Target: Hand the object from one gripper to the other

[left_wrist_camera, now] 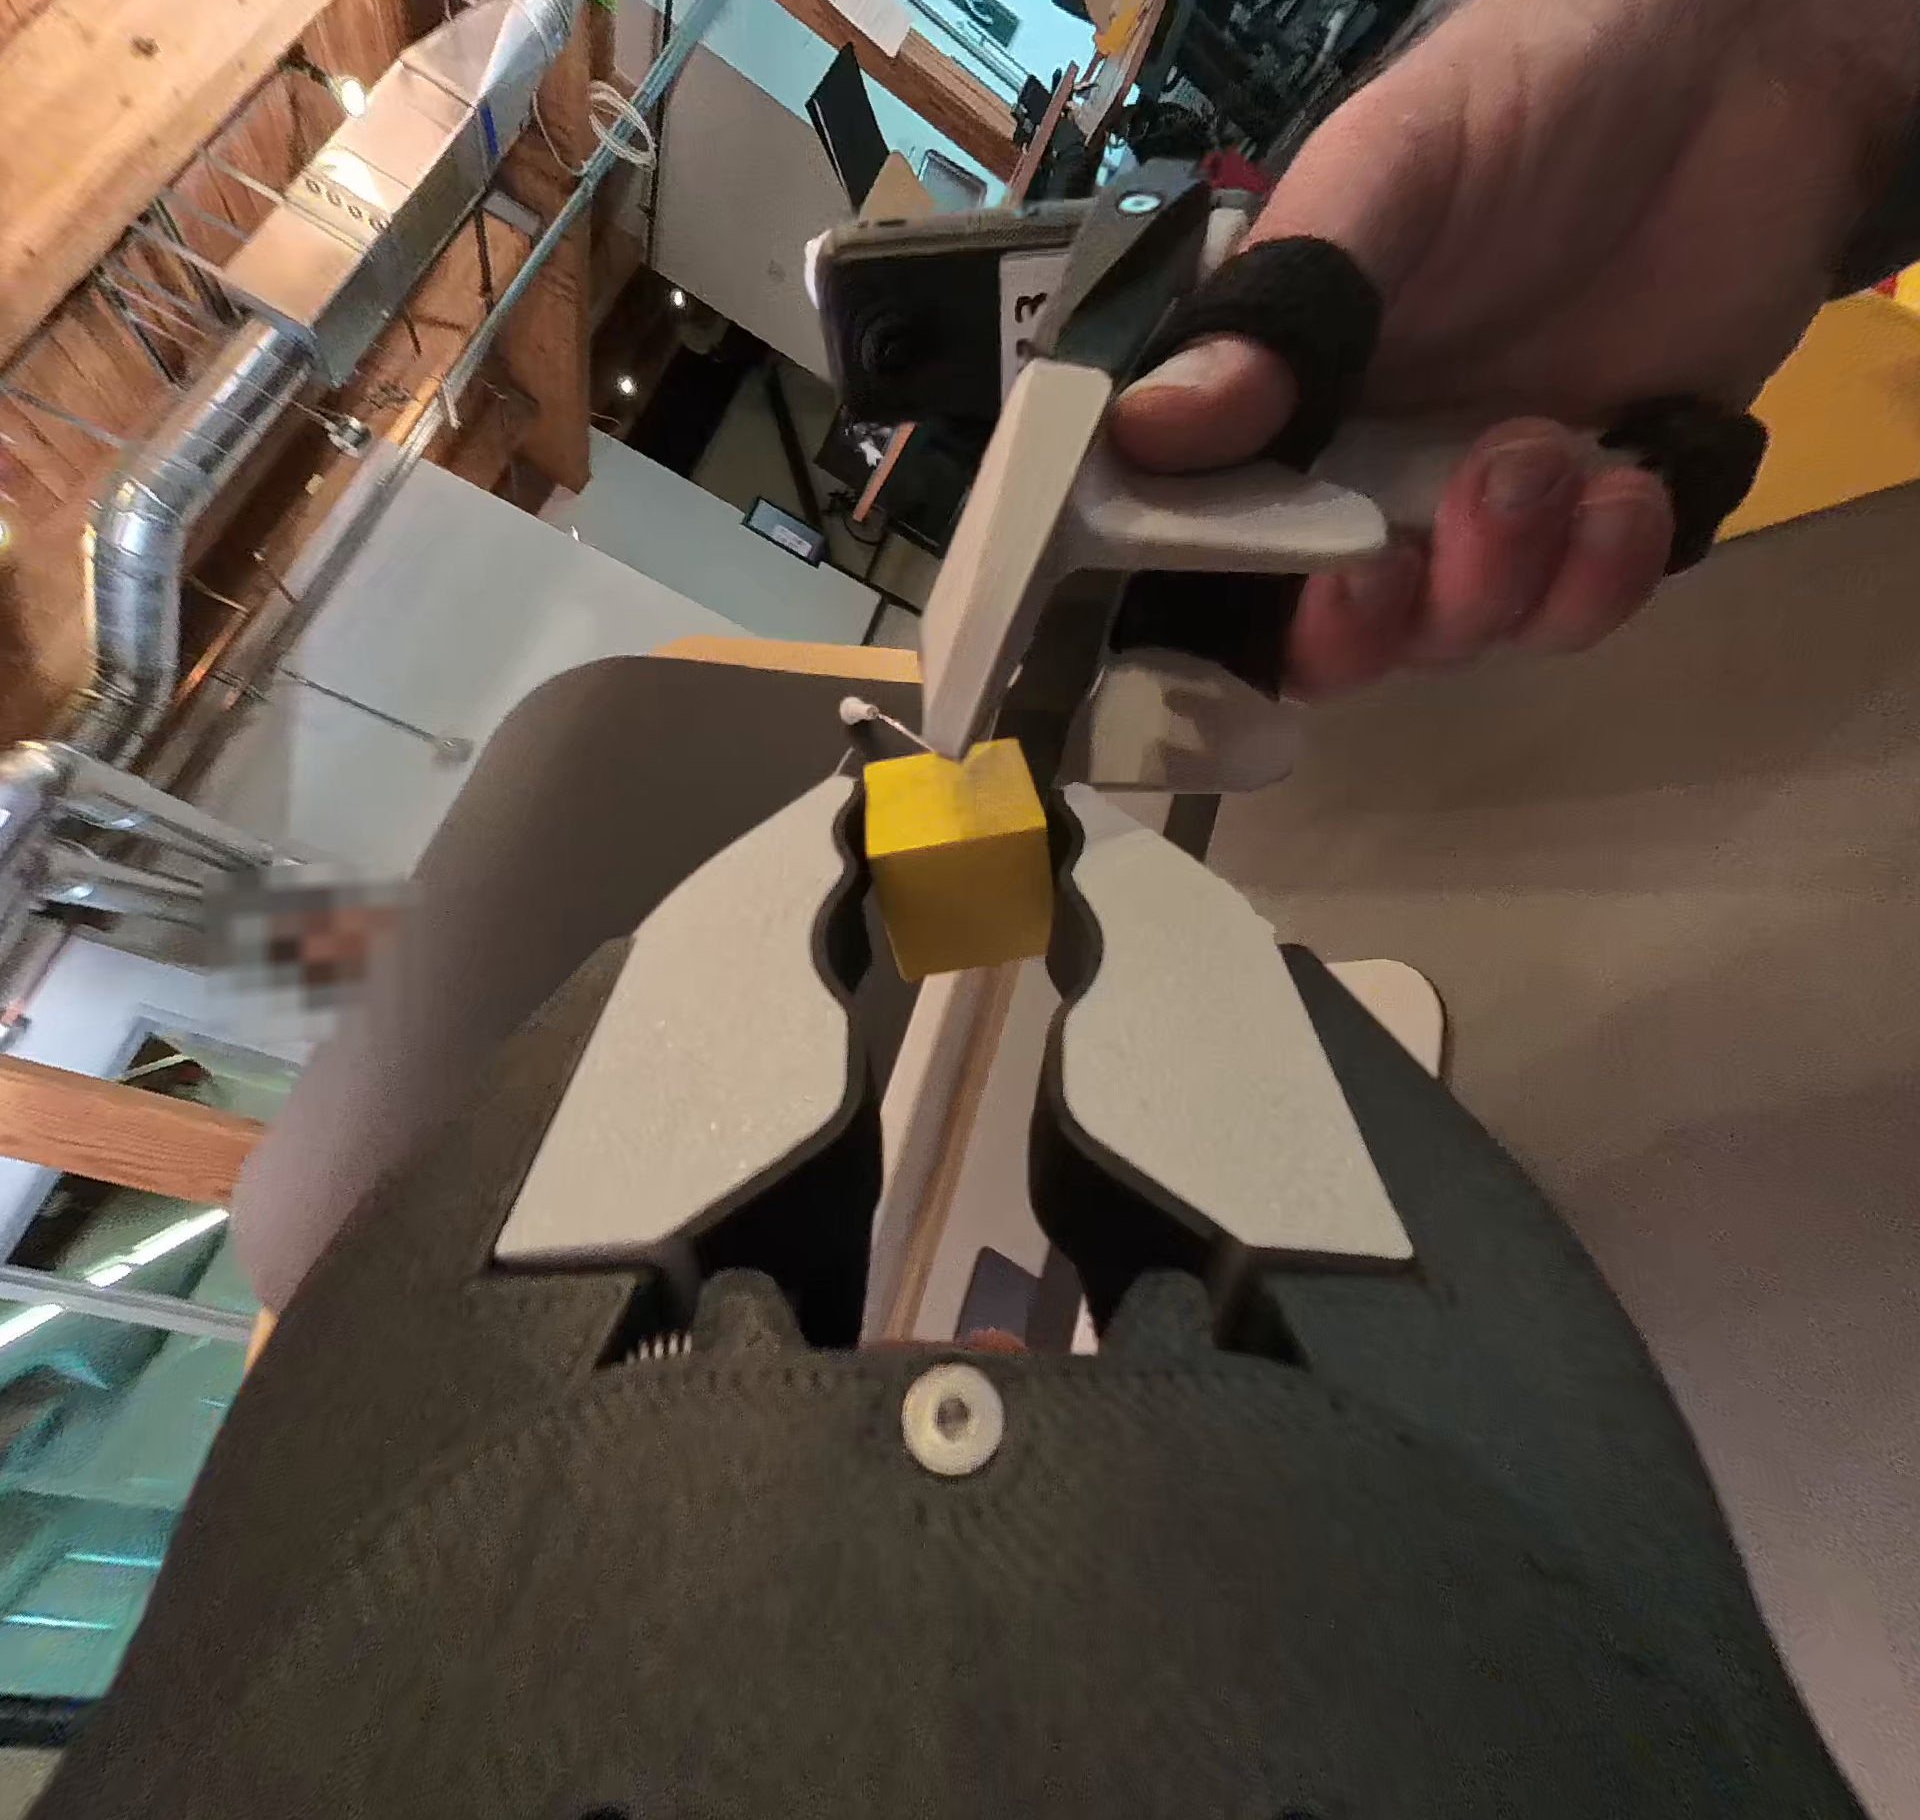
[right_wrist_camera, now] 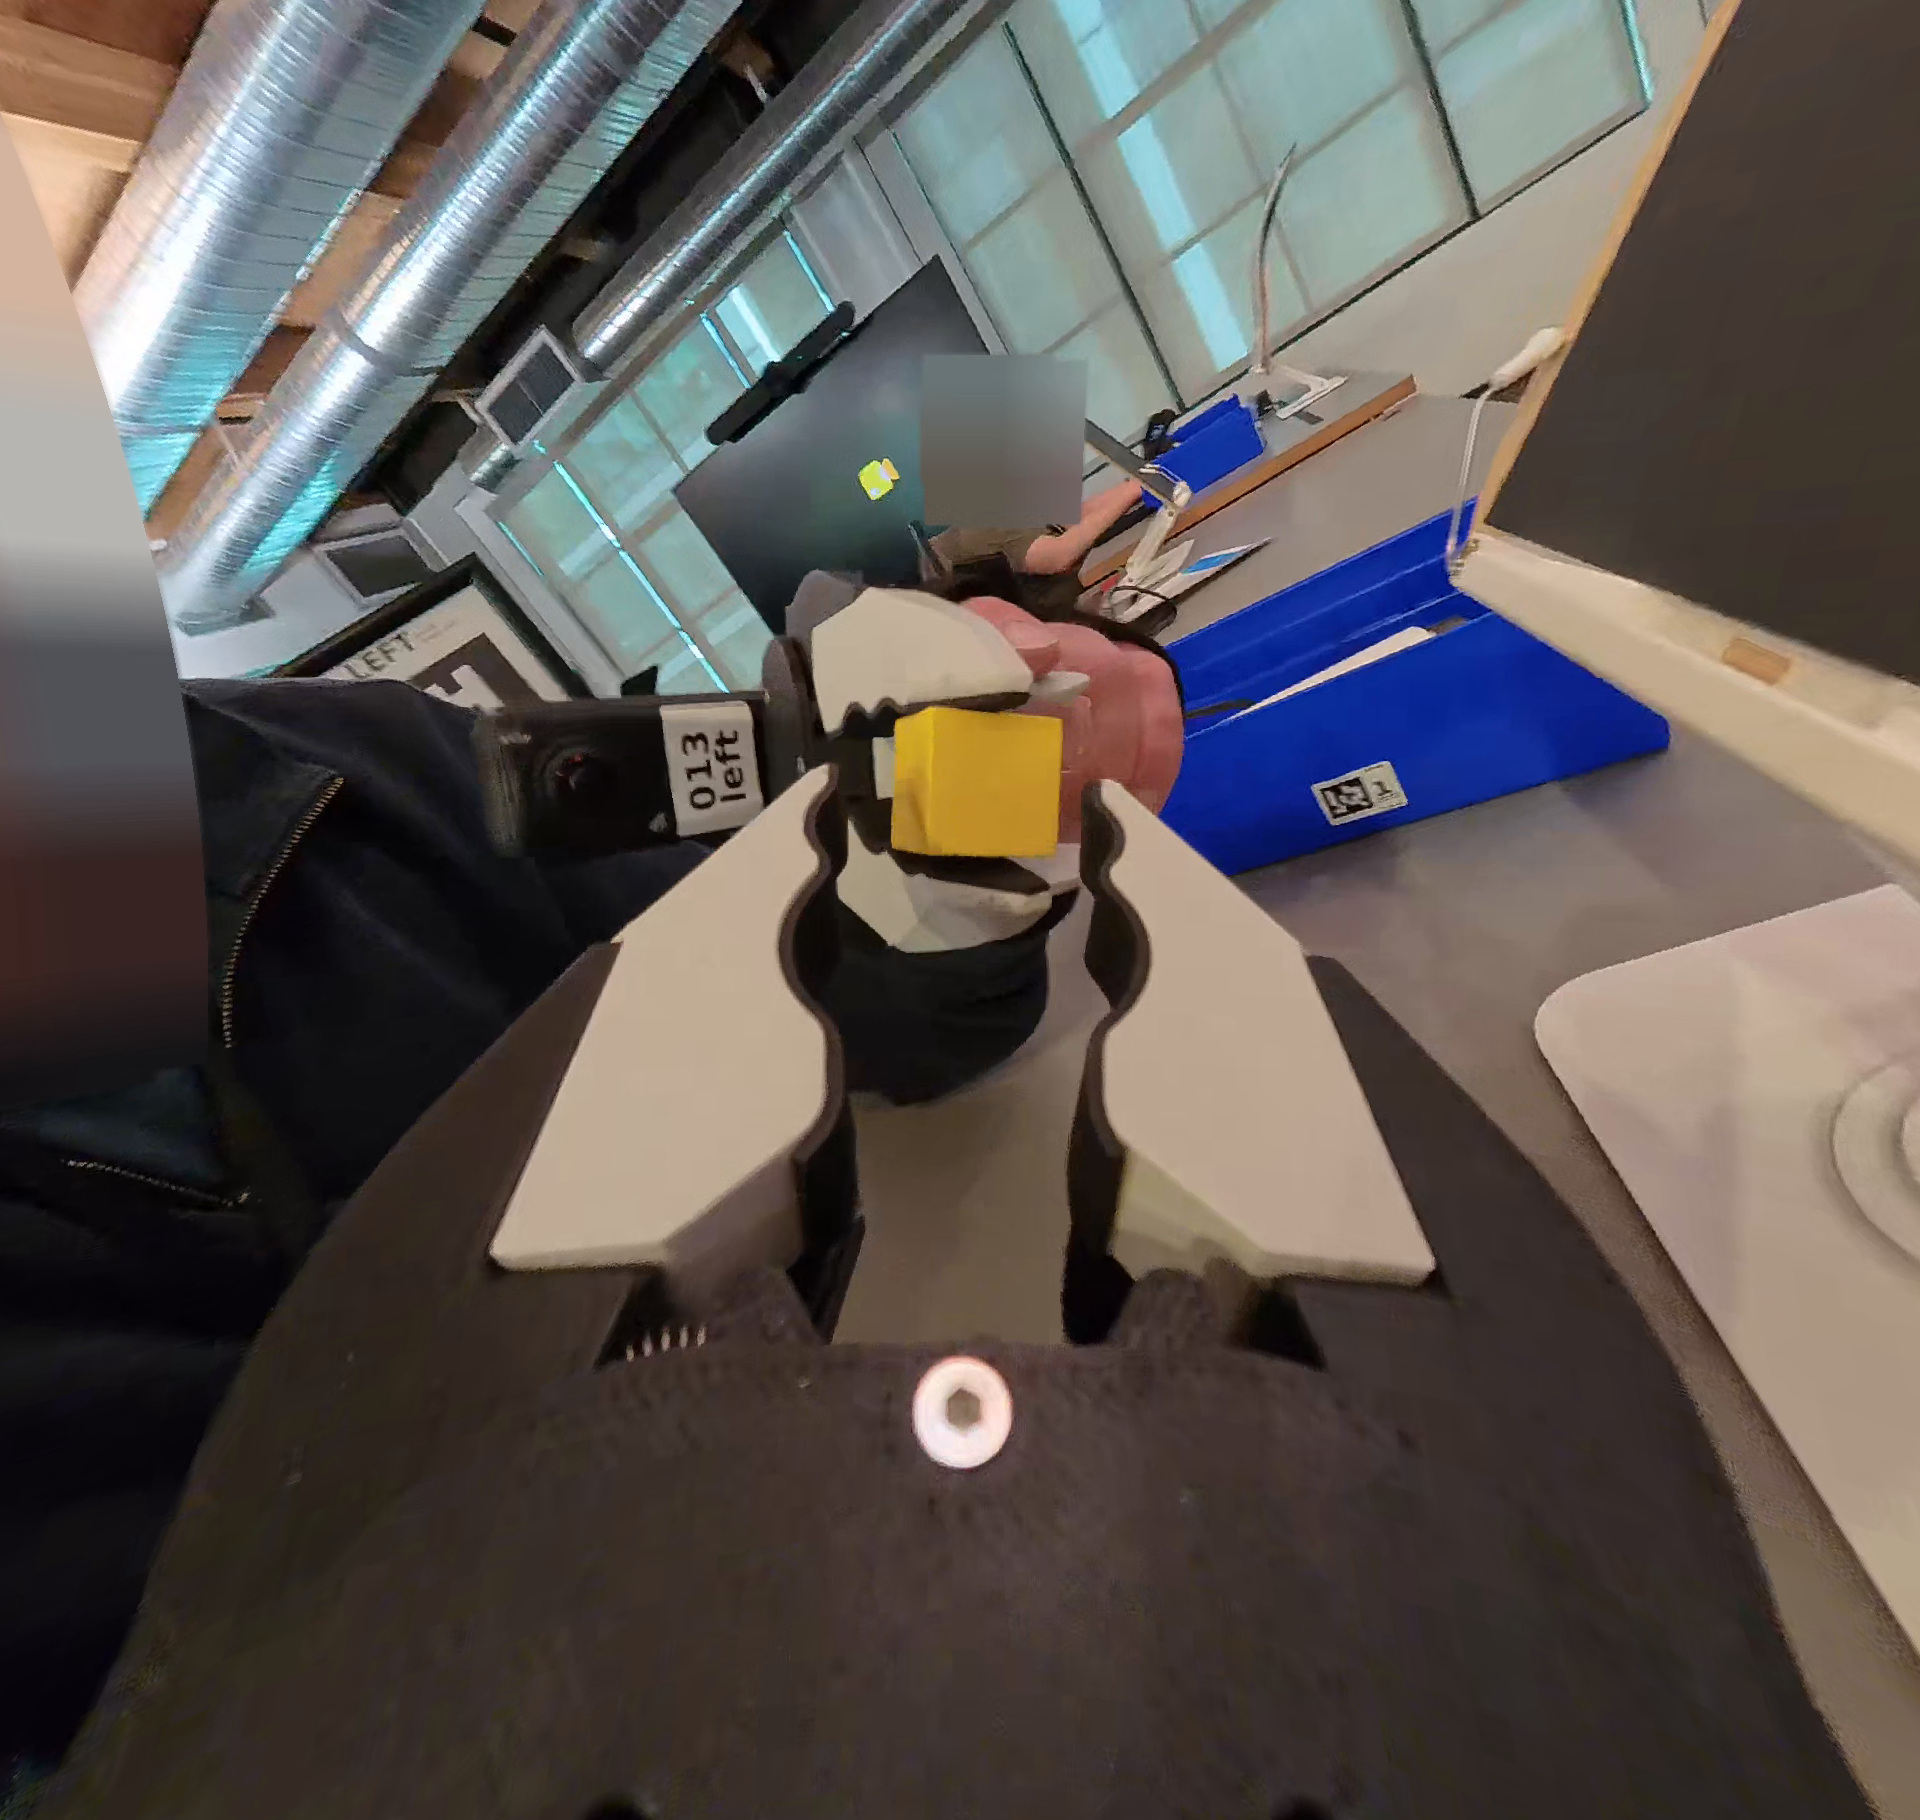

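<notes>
Left gripper (left_wrist_camera: 956,835), left wrist view: both grey fingers pressed against the side faces of the yellow cube (left_wrist_camera: 956,861), cube clamped at the fingertips and held in the air. Right gripper (left_wrist_camera: 1023,731) comes in from above, seen edge-on; one pale finger (left_wrist_camera: 1013,565) ends at the cube's top edge, contact not resolvable, the other finger sits just right of the cube. Person's hand (left_wrist_camera: 1558,316) wraps the right gripper's handle, black loops over two fingers. Behind: dark board (left_wrist_camera: 623,783) with light wood edge, grey tabletop (left_wrist_camera: 1558,939), silver ducts (left_wrist_camera: 156,544) under wooden beams. Right wrist view: right gripper (right_wrist_camera: 961,820) spread apart, its fingertips flanking the cube (right_wrist_camera: 977,783); the right tip lies at the cube's right face, the left tip stands clear of it, with a gap. Left gripper (right_wrist_camera: 935,773) holds the cube top and bottom in this view, camera body with white label (right_wrist_camera: 712,768) to its left. Blue bin (right_wrist_camera: 1403,710) just behind, white mat (right_wrist_camera: 1714,1199) on the table at right, dark jacket sleeve (right_wrist_camera: 364,887) at left, large windows (right_wrist_camera: 1247,160) beyond.
</notes>
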`<act>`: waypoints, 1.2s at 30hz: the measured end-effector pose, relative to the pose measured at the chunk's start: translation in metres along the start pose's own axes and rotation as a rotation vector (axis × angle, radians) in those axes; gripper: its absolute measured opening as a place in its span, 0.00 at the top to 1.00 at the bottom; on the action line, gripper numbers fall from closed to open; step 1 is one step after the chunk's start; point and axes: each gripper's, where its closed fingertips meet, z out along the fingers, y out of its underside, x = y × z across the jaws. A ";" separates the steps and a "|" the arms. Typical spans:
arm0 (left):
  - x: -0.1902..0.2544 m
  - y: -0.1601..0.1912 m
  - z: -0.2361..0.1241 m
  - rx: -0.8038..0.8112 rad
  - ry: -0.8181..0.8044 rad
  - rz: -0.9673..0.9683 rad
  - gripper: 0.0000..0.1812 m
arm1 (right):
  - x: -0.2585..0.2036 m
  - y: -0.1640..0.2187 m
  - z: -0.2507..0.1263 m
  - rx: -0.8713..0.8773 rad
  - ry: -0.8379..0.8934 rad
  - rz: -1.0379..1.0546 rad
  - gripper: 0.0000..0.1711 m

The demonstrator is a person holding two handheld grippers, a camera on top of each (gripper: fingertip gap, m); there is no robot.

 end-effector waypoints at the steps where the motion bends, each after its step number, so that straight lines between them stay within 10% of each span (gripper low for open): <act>1: 0.001 -0.001 0.000 0.005 -0.005 0.021 0.83 | -0.002 0.000 0.001 0.002 -0.015 0.008 0.78; 13: -0.006 -0.018 -0.008 0.135 -0.004 -0.093 0.82 | -0.013 -0.008 0.000 0.059 -0.074 -0.117 0.86; 26: 0.066 -0.037 -0.040 0.148 0.626 -0.114 0.70 | -0.037 0.062 -0.011 -0.330 -0.236 -0.052 0.86; 36: 0.086 -0.033 -0.044 0.092 0.716 -0.073 0.84 | -0.036 0.071 -0.006 -0.371 -0.240 -0.052 0.86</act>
